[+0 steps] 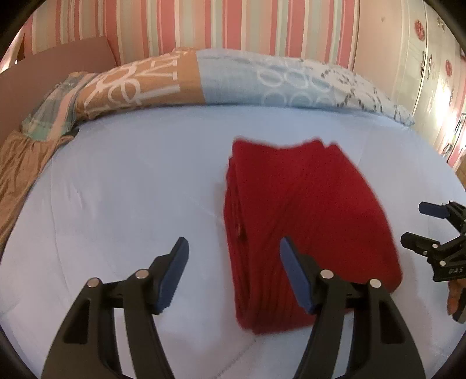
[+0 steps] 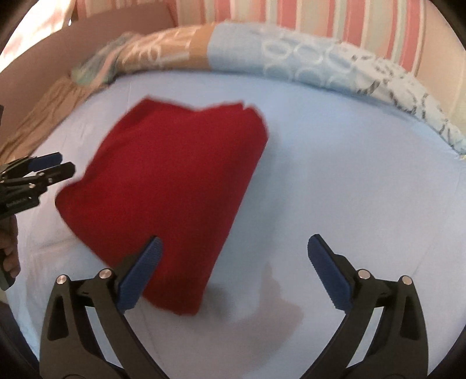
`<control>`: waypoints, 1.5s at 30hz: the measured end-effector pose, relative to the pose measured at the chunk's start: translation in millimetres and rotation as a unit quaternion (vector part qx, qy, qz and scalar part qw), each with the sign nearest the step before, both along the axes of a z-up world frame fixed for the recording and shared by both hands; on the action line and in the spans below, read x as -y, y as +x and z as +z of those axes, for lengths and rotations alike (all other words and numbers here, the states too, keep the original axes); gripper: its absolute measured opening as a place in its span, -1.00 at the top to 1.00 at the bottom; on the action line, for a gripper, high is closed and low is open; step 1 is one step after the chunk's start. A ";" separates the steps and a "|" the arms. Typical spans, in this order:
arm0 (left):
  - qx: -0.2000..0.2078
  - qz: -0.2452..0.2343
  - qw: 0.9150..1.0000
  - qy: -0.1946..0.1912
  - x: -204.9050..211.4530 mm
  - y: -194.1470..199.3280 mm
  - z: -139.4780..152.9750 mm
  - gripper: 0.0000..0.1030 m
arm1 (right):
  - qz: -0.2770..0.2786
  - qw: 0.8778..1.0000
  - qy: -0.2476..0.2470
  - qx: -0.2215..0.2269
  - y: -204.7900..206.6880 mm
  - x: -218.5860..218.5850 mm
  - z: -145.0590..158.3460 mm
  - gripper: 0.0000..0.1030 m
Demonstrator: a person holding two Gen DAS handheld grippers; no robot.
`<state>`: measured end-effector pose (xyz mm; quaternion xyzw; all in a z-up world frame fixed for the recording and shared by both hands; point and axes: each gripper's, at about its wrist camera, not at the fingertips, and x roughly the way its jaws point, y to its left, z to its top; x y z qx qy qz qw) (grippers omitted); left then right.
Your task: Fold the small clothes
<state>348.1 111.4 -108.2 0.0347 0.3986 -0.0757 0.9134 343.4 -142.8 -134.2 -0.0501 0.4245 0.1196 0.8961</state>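
One red garment (image 1: 305,221) is all you have to work with, folded into a thick stack on the light blue sheet (image 1: 122,180), so take it as your marker. Starting left of it: a brown ruffled cover (image 1: 20,163) trails down the bed's edge, and beyond that a brown board (image 1: 55,67) leans against the striped wall (image 1: 233,26). Closer in, your left gripper (image 1: 233,250) hangs over the garment's near left edge with its fingers spread wide, one blue pad (image 1: 174,274) over bare sheet to the left of the garment, the other in front of the red cloth; nothing is pinched between them. Behind the garment, one rolled quilt (image 1: 233,78) runs across the far side of the bed, tan with white lettering at its left end and pale blue with rings towards the right. Right of the garment, your right gripper (image 2: 233,250) is spread wide as well; in its own view the left pad overlaps the garment's near corner and the other pad stands over sheet, well clear of the cloth. From the left wrist view that right gripper (image 1: 413,224) sits just beside the garment's right edge, apart from it. Farther right, a white wardrobe (image 1: 437,73) with red flower decals stands by the bed. The garment lies free, with only your own fingers crossing the view of it.
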 end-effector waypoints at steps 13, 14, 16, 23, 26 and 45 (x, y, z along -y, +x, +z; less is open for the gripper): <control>-0.032 0.016 0.993 0.110 16.0 107.3 -36.2 -0.31 | -0.025 0.999 -0.039 -0.010 105.0 0.7 -26.0 -0.94; -0.040 0.017 0.992 0.115 14.9 109.1 -45.4 -0.32 | -0.022 0.999 -0.046 -0.018 108.7 -0.3 -33.5 -0.94; -0.047 0.020 0.992 0.117 10.8 110.9 -59.5 -0.42 | -0.018 0.998 -0.049 -0.034 114.2 -0.7 -51.8 -0.94; -0.035 0.021 0.998 0.052 -9.2 91.6 -34.9 -0.47 | -0.006 1.000 -0.016 -0.015 99.3 7.0 -24.5 -0.94; -0.045 0.019 0.998 0.037 -15.8 71.2 -27.1 -0.56 | 0.002 1.000 0.002 -0.011 81.4 11.9 -13.5 -0.94; -0.166 0.064 0.956 -0.234 -30.4 46.0 -65.0 -0.60 | 0.013 0.997 0.058 -0.038 33.6 -3.7 -19.6 -0.94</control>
